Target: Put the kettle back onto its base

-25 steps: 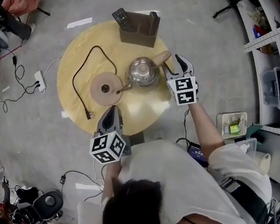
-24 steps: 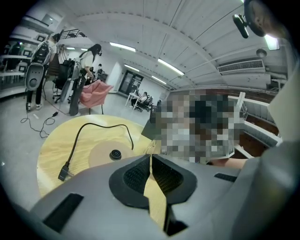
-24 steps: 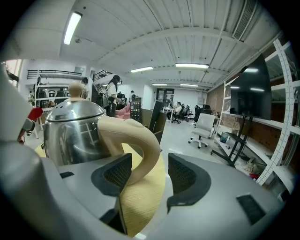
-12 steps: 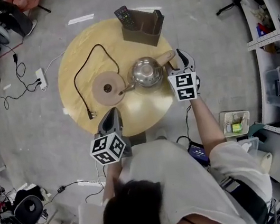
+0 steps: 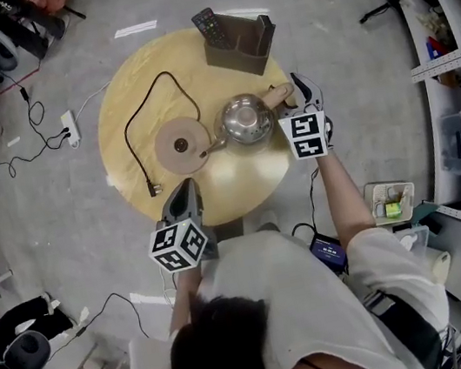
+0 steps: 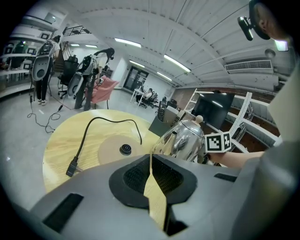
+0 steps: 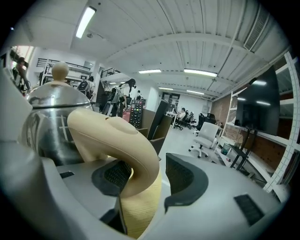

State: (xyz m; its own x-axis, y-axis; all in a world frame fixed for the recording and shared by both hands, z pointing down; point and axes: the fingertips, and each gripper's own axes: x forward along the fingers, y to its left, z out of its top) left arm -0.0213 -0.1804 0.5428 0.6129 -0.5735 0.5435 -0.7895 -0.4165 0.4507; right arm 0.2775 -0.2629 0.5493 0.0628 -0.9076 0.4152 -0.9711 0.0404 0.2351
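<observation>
- Nearest us, the left gripper (image 5: 181, 188) hovers over the near edge of the table (image 5: 239, 182), its jaws pressed together on nothing; bare wood lies ahead of it.
- Mid-table we see the base (image 5: 180, 145) uncovered, its cord (image 5: 136, 125) looping left toward the rim; the kettle (image 5: 245, 119) stands on the wood just right of it, lid on, its spout tip reaching the base's rim.
- At the right edge, the right gripper (image 5: 296, 91) has its jaws apart around the kettle's handle (image 5: 278, 95); a gap shows beside one pad.
- At the far edge, a brown holder (image 5: 243, 43) has a remote (image 5: 205, 26) standing at its left end.
</observation>
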